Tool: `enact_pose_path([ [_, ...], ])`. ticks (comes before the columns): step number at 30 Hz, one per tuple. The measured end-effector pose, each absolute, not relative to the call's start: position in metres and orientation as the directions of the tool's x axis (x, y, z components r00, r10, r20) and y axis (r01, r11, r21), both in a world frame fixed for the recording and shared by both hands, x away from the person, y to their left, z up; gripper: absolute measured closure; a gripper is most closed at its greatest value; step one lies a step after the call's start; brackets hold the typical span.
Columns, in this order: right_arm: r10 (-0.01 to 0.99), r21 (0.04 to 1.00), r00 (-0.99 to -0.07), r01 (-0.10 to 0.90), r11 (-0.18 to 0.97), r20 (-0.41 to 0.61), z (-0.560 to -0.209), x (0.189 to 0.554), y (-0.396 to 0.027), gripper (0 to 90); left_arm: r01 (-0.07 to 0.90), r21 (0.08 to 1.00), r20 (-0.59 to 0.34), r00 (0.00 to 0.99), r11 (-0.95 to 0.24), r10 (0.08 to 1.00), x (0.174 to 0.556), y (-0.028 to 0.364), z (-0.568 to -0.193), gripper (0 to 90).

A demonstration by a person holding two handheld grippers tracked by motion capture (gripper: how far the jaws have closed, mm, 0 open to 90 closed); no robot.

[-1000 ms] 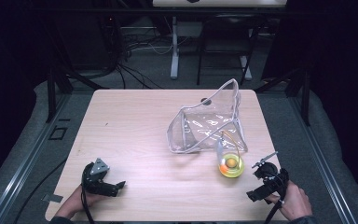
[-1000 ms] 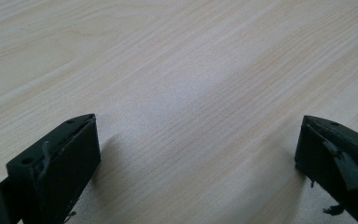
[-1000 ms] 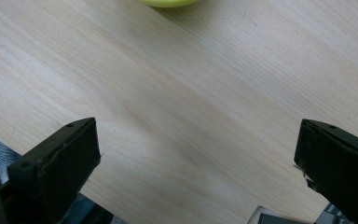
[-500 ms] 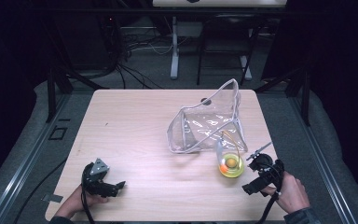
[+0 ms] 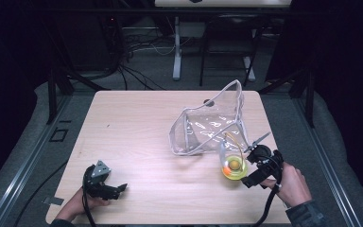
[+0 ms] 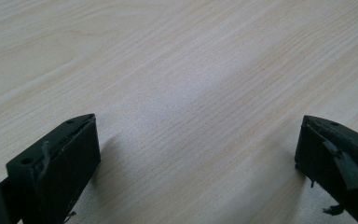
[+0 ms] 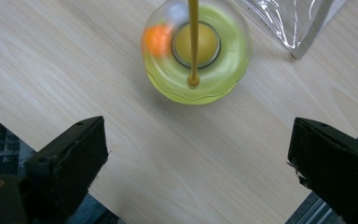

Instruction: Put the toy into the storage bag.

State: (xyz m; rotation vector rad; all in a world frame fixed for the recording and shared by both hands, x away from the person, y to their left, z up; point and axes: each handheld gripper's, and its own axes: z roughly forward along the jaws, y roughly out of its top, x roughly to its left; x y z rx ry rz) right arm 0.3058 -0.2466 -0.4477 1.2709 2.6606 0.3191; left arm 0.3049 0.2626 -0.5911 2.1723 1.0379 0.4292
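The yellow-green cup (image 5: 234,166) stands upright on the tabletop (image 5: 137,137) near its right edge, toward the near right corner, just beside the near end of the clear plastic bag (image 5: 210,124). In the right gripper view the cup (image 7: 196,50) sits ahead of the jaws and between their lines, a little toward the left one, well short of either pad; bare wood lies between it and the jaw tips. A thin yellow stick (image 7: 193,42) crosses over its mouth, and an orange blob (image 7: 157,39) shows at its rim, too blurred to name.

The right gripper (image 5: 255,166) is held just right of the cup, jaws spread wide and released, gripping nothing. The bag's corner (image 7: 298,28) lies off to the upper right of that view, apart from the jaws.

The left gripper (image 5: 108,185) rests low at the near left corner of the tabletop, well apart from cup and bag. Its jaws stand wide apart with plain wood (image 6: 186,107) between them.
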Motion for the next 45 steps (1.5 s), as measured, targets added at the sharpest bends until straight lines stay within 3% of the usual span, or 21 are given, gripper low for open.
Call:
enact_pose_path([
  [16, 0.733, 0.211, -0.673, 0.705, 0.677, -0.106, -0.428, 0.326, -0.225, 16.2, 0.553, 0.702, 0.003, 0.628, -0.449, 0.779, 0.305, 0.263, -0.591, 0.0],
  [21, 0.712, 0.207, -0.693, 0.685, 0.699, -0.113, -0.421, 0.33, -0.22, 30.7, 0.553, 0.701, 0.003, 0.628, -0.45, 0.778, 0.305, 0.263, -0.591, 0.0],
  [30, 0.682, 0.193, -0.717, 0.656, 0.73, -0.143, -0.408, 0.335, -0.211, 44.2, 0.553, 0.701, 0.004, 0.628, -0.45, 0.778, 0.305, 0.263, -0.591, 0.0],
  [37, 0.626, 0.127, -0.755, 0.613, 0.78, -0.196, -0.402, 0.338, -0.203, 60.8, 0.553, 0.701, 0.004, 0.629, -0.45, 0.778, 0.305, 0.263, -0.591, 0.0],
  [45, 0.611, 0.121, -0.767, 0.599, 0.791, -0.196, -0.399, 0.343, -0.195, 69.2, 0.553, 0.701, 0.004, 0.629, -0.45, 0.778, 0.305, 0.263, -0.591, 0.0],
])
